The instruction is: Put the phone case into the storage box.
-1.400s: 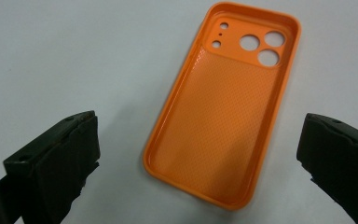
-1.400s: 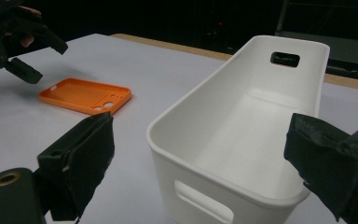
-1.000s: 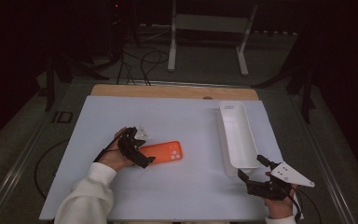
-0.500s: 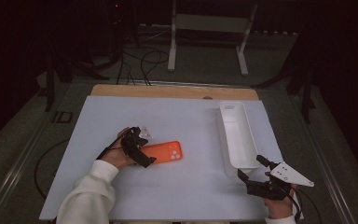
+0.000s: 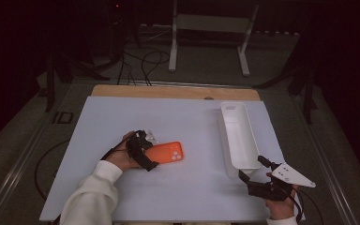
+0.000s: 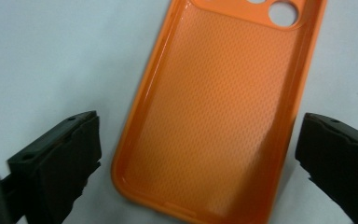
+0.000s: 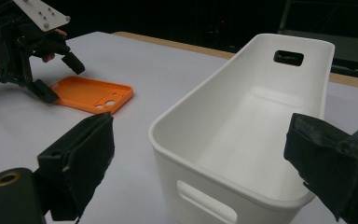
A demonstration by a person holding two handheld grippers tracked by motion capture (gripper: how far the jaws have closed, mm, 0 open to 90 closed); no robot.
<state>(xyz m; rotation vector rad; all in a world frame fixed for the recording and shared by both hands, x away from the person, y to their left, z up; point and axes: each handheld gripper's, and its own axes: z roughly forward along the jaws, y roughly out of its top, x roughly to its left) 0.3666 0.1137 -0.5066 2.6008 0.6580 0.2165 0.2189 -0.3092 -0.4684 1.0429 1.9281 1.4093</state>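
An orange phone case [image 5: 168, 152] lies hollow side up on the white table [image 5: 122, 117], left of centre. My left gripper [image 5: 151, 152] is open, one jaw on each side of the case's near short end [image 6: 214, 116], not touching it. The right gripper view shows this gripper [image 7: 61, 80] standing over the case [image 7: 91, 93]. My right gripper [image 5: 252, 168] is open at the front right, its jaws just short of the near end of an empty white bin [image 5: 238, 136]. That bin's rim [image 7: 191, 107] runs between the jaws in the right gripper view.
The long bin lies lengthwise along the table's right side, with a handle slot in each end. A wooden strip [image 5: 168, 91] edges the far side. Beyond it are a dark floor, cables and a white stand [image 5: 206, 28].
My left gripper has edged slightly right, closing in over the end of the orange case. The right gripper and the bin have stayed put.
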